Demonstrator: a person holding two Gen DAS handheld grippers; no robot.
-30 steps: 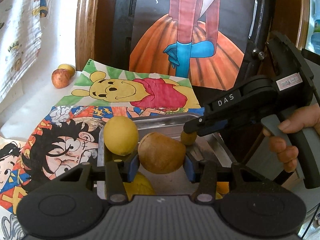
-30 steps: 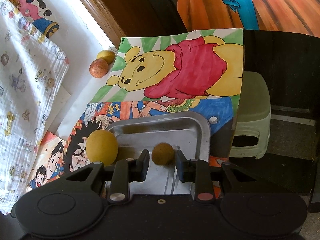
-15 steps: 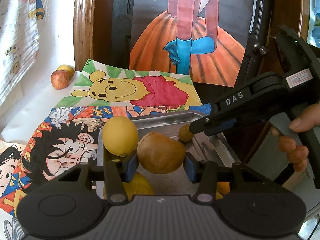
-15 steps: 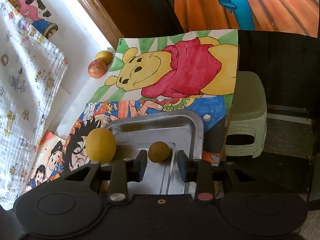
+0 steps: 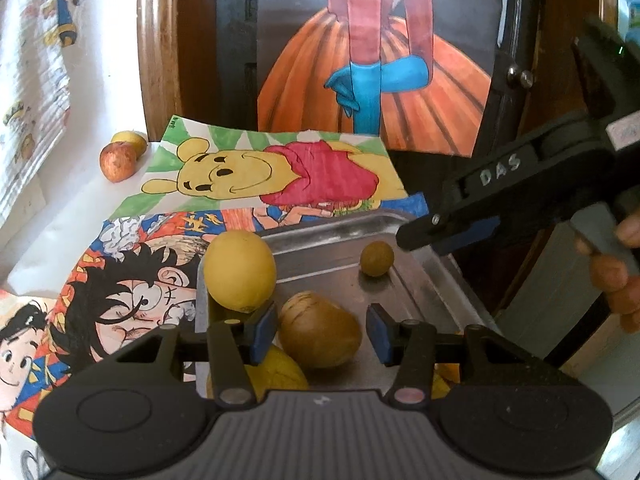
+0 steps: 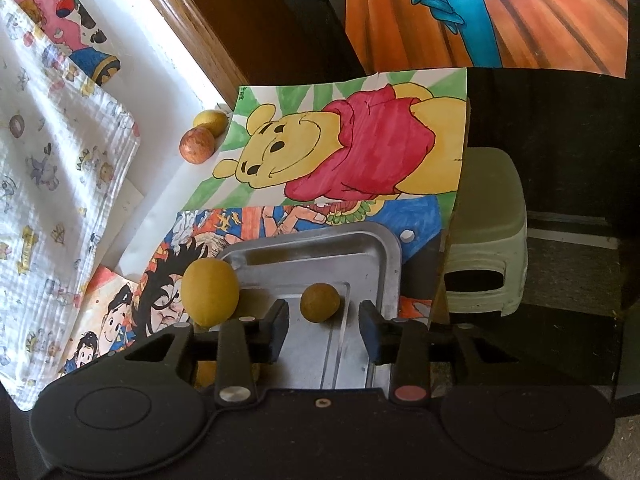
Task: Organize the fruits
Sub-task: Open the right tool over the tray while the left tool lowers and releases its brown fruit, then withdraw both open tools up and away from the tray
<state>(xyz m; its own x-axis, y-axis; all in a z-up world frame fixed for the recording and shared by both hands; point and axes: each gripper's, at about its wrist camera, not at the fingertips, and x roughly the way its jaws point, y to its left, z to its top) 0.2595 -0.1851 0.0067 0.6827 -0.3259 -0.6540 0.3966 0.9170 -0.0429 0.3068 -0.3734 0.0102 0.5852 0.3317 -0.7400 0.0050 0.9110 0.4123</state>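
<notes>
A shallow rectangular metal tray (image 6: 388,256) is seen holding a small round brown fruit (image 6: 320,303), a large yellow round fruit (image 6: 210,293) and an oval brown fruit (image 5: 320,330). The right claw (image 6: 323,330) has just been opening, pads clear of the small fruit. The left claw (image 5: 322,334) is parted; its left pad is touching the oval fruit, the right apart.

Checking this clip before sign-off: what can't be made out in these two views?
- Left wrist: yellow fruit low in the tray, mostly behind the left tool.
- Left wrist: orange thing at the tool's right finger, kind unclear.
- Right wrist: tray's near half behind the right tool.
</notes>
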